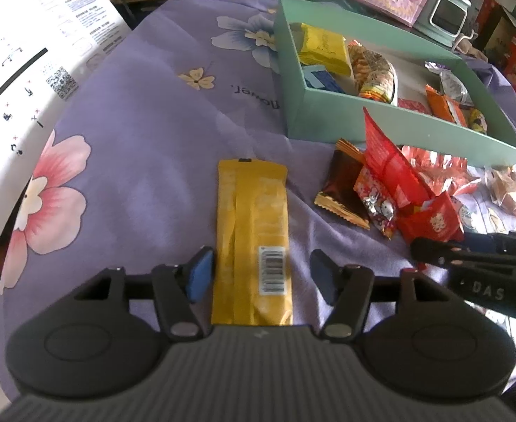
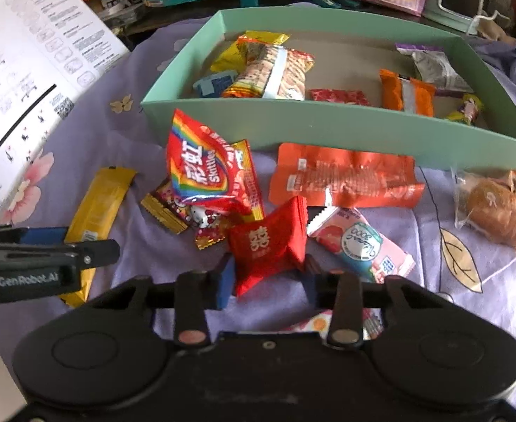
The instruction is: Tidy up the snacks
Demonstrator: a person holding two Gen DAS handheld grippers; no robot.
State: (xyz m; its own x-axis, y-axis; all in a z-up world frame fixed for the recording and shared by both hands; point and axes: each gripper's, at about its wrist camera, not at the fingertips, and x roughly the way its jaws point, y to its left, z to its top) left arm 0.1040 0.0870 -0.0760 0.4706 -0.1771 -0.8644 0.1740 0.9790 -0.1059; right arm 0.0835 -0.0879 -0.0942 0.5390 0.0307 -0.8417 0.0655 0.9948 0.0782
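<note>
A long yellow snack bar point(image 1: 252, 239) lies on the purple flowered cloth between the fingers of my left gripper point(image 1: 259, 274), which is open around its near end; the left pad touches or nearly touches it. It also shows in the right wrist view point(image 2: 96, 207). My right gripper point(image 2: 266, 277) has its pads against both sides of a red candy pouch point(image 2: 266, 246), also seen in the left wrist view point(image 1: 433, 225). A mint green box point(image 2: 293, 123) behind holds several snacks.
Loose snacks lie in front of the box: a Skittles bag point(image 2: 205, 172), an orange flat packet point(image 2: 346, 179), a pink packet point(image 2: 360, 242), a wrapped bun point(image 2: 497, 211), a brown wrapper point(image 1: 342, 186). A white printed sheet point(image 1: 29, 70) is at the left. Clutter stands behind.
</note>
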